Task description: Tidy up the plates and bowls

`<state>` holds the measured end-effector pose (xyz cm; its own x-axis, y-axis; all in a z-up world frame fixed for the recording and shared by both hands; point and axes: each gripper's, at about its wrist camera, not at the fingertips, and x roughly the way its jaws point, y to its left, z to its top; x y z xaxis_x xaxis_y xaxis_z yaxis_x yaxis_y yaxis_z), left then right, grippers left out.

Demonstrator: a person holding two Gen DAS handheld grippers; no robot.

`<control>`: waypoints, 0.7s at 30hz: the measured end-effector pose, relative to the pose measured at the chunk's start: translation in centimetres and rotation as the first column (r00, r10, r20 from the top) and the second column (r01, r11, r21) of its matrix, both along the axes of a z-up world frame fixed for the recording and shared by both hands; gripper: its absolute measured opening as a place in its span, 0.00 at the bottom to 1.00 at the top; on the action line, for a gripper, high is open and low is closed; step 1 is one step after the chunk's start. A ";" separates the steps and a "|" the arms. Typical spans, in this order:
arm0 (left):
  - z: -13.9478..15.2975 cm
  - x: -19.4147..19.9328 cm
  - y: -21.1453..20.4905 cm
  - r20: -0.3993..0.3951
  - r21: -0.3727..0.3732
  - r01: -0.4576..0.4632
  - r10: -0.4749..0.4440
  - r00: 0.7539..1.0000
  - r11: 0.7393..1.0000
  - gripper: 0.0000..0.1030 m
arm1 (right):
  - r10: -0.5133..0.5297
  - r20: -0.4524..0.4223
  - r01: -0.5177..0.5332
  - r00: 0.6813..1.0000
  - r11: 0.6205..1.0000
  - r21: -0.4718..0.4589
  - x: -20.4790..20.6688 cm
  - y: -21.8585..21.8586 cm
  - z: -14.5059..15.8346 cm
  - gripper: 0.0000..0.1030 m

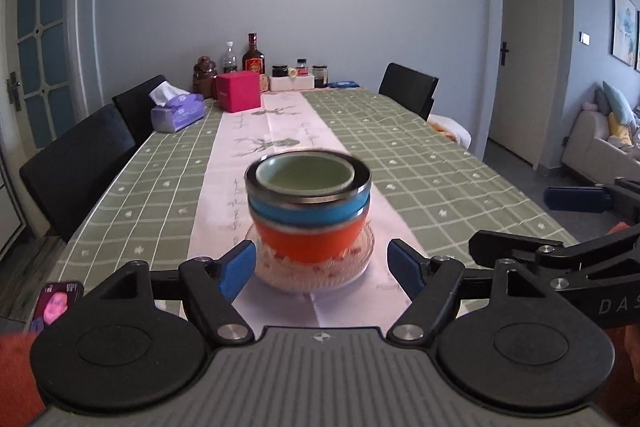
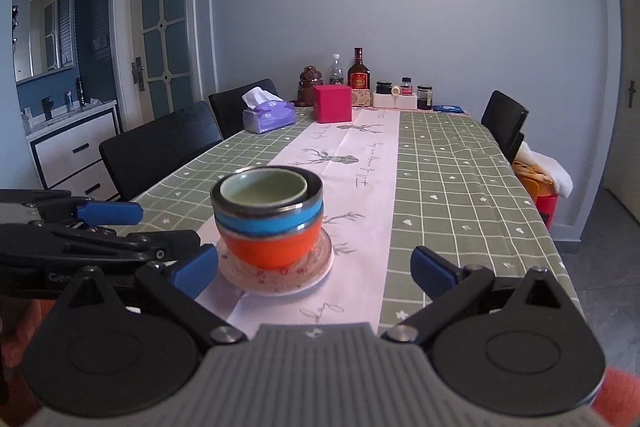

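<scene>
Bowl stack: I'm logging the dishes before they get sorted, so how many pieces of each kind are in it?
Bowls: 3 (green bowl, blue bowl, orange bowl)
Plates: 1 (patterned plate, under the bowls)
Total: 4

The orange bowl (image 1: pixel 308 241) hides the glass plate's (image 1: pixel 352 267) middle (stack slightly blurred)

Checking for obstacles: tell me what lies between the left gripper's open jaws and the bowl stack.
Only bare runner. In the left wrist view, the left gripper stands just short of the bowl stack and its glass plate.
</scene>
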<state>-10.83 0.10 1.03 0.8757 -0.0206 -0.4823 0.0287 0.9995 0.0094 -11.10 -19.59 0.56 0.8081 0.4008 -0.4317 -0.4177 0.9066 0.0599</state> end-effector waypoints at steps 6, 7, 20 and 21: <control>-1.8 -2.1 -0.1 -0.027 -0.020 -0.077 0.076 0.997 0.997 0.85 | -0.093 -0.060 0.095 0.994 0.995 0.037 -1.8 -0.7 -2.2 0.97; -2.0 -2.4 -0.2 -0.034 -0.022 -0.091 0.090 0.995 0.996 0.85 | -0.107 -0.070 0.110 0.992 0.993 0.048 -2.2 -0.8 -2.4 0.97; -0.7 -4.3 -1.9 -0.022 0.017 -0.092 0.092 0.995 0.996 0.86 | -0.158 -0.035 0.160 0.987 0.984 0.082 -5.0 -1.1 -1.6 0.97; -0.5 -4.4 -1.9 -0.022 0.016 -0.094 0.094 0.995 0.995 0.86 | -0.159 -0.034 0.162 0.987 0.983 0.083 -5.2 -1.1 -1.5 0.97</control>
